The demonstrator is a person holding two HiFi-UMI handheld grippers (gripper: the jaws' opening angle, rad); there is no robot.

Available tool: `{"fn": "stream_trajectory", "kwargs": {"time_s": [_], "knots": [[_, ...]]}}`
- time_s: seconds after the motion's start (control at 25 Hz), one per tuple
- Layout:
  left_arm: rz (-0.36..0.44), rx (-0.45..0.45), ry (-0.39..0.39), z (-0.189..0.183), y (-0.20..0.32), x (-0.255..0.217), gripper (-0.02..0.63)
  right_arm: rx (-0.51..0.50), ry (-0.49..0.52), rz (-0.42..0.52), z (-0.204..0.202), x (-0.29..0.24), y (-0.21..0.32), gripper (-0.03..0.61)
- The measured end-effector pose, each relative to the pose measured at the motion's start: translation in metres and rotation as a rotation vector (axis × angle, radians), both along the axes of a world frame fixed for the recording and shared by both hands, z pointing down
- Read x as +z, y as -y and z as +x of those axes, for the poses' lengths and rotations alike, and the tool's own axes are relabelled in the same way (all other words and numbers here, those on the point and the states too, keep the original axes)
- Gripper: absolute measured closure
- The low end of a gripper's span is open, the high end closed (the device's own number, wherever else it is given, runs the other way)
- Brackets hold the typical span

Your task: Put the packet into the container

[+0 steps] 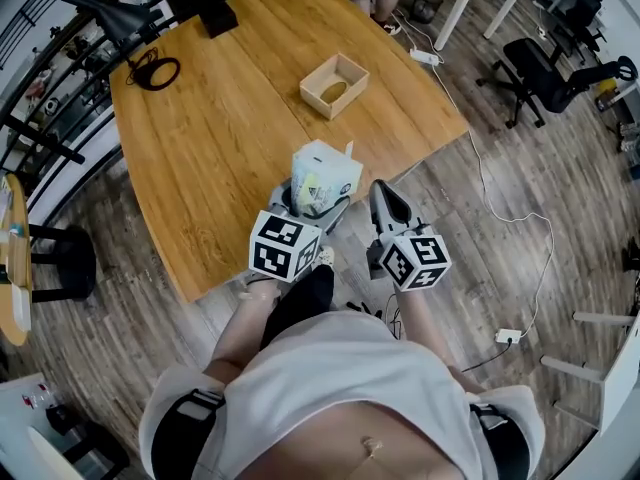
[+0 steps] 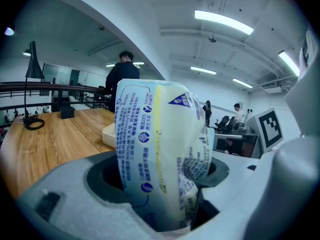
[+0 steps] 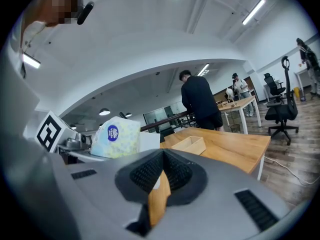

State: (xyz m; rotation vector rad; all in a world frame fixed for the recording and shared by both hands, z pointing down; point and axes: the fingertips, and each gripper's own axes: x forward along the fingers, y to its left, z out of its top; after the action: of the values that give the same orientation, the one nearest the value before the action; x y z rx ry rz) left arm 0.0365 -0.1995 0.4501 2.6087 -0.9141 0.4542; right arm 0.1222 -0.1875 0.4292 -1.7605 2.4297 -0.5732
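A white, blue and yellow tissue packet [image 1: 322,178] stands upright between the jaws of my left gripper [image 1: 310,204], which is shut on it just past the near edge of the wooden table [image 1: 210,158]. The packet [image 2: 157,149] fills the left gripper view. It also shows in the right gripper view, off to the left as the packet [image 3: 116,138]. The container, a small open wooden box [image 1: 334,85], sits farther along the table, well beyond the packet. My right gripper [image 1: 383,196] hangs beside the left one, over the floor, shut and holding nothing.
A black desk lamp [image 1: 112,12], a coiled cable [image 1: 157,72] and a black base [image 1: 215,18] stand at the table's far end. A person [image 3: 200,101] stands beyond the table. A power strip [image 1: 425,56], floor cables and an office chair [image 1: 555,73] lie to the right.
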Motion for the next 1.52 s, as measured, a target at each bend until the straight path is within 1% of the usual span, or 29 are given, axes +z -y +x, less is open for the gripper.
{"fn": "stream_trajectory", "kwargs": {"time_s": [0.36, 0.72, 0.88, 1.12, 1.32, 1.52], "knots": [[-0.019, 0.006, -0.005, 0.006, 0.057, 0.005, 0.259, -0.019, 0.001, -0.025, -0.003, 0.009, 0.057, 0.568], [-0.030, 0.015, -0.004, 0.009, 0.101, 0.011, 0.259, 0.002, -0.003, -0.011, 0.004, 0.011, 0.104, 0.568], [-0.026, 0.013, 0.022, 0.006, 0.117, 0.004, 0.259, 0.010, -0.005, -0.004, 0.008, 0.008, 0.115, 0.568], [0.009, 0.015, 0.093, 0.007, 0.144, -0.015, 0.259, 0.008, -0.011, 0.022, 0.016, -0.009, 0.132, 0.568], [0.015, 0.002, 0.125, 0.005, 0.175, -0.022, 0.259, -0.024, -0.039, 0.029, 0.022, -0.024, 0.170, 0.568], [-0.013, -0.008, 0.146, 0.010, 0.205, -0.015, 0.259, -0.077, -0.065, 0.037, 0.027, -0.036, 0.215, 0.568]]}}
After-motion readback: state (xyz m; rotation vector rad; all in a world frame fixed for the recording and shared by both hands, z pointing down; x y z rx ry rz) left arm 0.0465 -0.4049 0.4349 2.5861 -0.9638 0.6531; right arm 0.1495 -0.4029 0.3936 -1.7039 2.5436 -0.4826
